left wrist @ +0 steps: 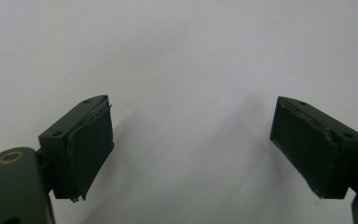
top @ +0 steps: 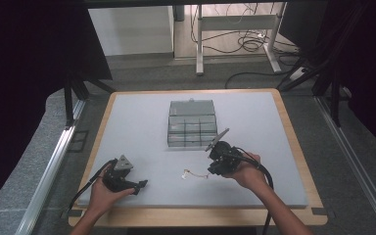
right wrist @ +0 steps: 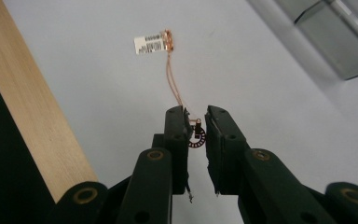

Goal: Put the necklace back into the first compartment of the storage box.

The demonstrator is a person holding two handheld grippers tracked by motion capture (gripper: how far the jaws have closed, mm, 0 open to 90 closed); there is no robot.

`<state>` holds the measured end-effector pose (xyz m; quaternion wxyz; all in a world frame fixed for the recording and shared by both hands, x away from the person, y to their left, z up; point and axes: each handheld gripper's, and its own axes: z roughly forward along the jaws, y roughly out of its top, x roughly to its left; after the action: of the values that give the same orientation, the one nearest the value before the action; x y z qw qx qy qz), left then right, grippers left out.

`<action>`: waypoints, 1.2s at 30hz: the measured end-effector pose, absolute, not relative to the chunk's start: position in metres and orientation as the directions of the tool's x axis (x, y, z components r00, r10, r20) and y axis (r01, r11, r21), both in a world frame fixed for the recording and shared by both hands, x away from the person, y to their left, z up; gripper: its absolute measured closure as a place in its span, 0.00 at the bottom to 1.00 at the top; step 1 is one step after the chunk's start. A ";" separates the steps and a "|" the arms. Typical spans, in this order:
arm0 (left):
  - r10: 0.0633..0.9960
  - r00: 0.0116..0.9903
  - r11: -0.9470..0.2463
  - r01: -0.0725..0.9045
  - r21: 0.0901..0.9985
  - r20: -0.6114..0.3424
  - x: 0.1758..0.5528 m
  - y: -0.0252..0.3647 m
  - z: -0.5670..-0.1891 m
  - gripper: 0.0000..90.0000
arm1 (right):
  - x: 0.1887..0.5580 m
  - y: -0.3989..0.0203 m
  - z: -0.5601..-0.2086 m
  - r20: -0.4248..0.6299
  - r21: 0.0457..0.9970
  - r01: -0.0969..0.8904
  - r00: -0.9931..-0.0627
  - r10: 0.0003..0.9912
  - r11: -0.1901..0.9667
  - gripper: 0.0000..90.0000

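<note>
**Right gripper closes around a small wired part**

My right gripper (right wrist: 196,122) has its jaws nearly closed around a tiny ring (right wrist: 196,138); its copper wire (right wrist: 171,77) runs ahead to a label (right wrist: 149,44). A clear box (top: 192,123) sits beyond. My left gripper (left wrist: 191,140) gapes wide, empty, over bare mat (left wrist: 177,56).

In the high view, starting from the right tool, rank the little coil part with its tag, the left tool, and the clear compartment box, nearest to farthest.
1. Coil part with tag: at the right tool's tips, just to its left.
2. Clear compartment box: behind it, mid-table.
3. Left tool: across the mat, near the front-left edge.
</note>
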<state>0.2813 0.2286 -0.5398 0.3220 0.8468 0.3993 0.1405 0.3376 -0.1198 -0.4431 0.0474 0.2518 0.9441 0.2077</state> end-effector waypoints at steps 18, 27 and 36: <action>0.767 0.641 -0.472 0.589 0.656 -0.022 0.282 0.230 -0.540 0.15 | 0.342 -0.113 -0.395 0.000 0.507 0.423 -0.872 0.490 0.751 0.86; 0.767 0.641 -0.472 0.589 0.656 -0.024 0.282 0.229 -0.540 0.15 | 0.348 -0.109 -0.375 -0.009 0.539 0.413 -0.869 0.495 0.734 0.86; 0.767 0.641 -0.471 0.590 0.656 -0.025 0.282 0.230 -0.540 0.15 | 0.354 -0.105 -0.356 -0.019 0.568 0.405 -0.864 0.503 0.717 0.86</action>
<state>0.2824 0.2298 -0.5402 0.3221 0.8466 0.4008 0.1375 0.3544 -0.1051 -0.3558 0.0861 0.2460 0.9225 0.2847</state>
